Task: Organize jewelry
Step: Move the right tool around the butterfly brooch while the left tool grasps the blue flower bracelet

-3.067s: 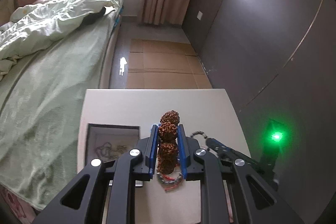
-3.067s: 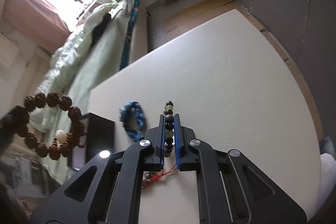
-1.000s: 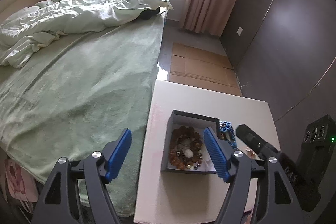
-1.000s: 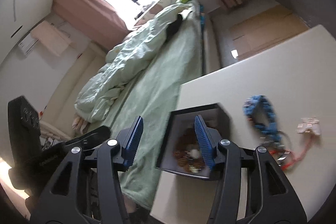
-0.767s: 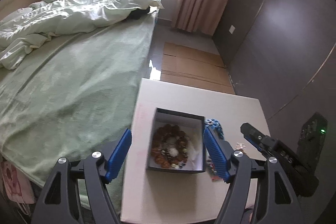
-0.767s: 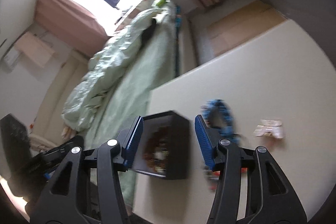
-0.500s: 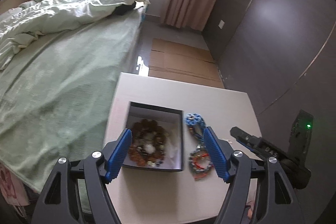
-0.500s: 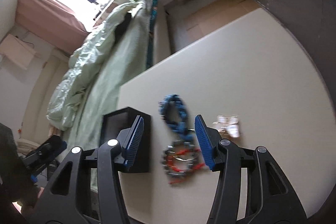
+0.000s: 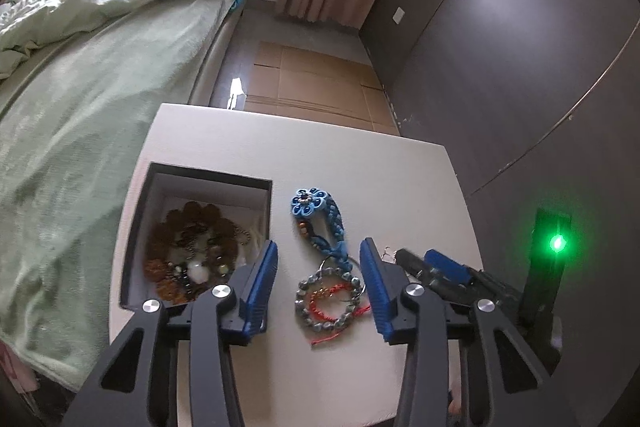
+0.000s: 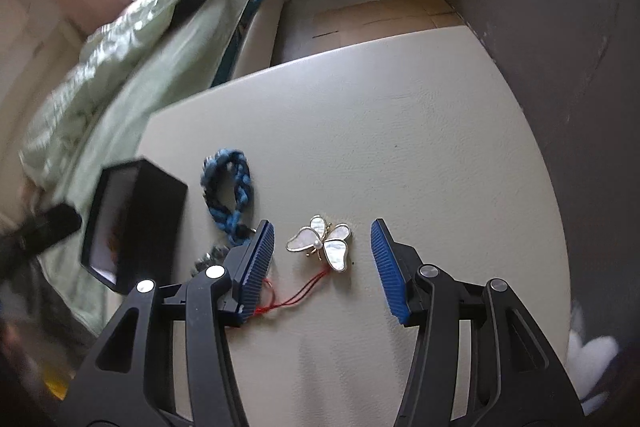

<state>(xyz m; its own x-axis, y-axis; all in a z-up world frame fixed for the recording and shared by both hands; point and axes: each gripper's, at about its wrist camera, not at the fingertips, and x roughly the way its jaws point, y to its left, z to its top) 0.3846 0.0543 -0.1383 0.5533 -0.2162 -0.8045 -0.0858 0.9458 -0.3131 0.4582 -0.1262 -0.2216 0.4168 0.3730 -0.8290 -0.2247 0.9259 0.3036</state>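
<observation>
While tongs gape: left tongs (image 9: 319,277) and right tongs (image 10: 322,253) both empty.
Butterfly brooch (image 10: 323,242): one, pearly wings, gold-edged.
Bracelets on tabletop (image 10: 400,131): two.

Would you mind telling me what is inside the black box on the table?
The black box holds a brown bead bracelet coiled round smaller beads and a white bead. The left gripper's finger covers its near right corner; anything beneath the pile is hidden.
</observation>
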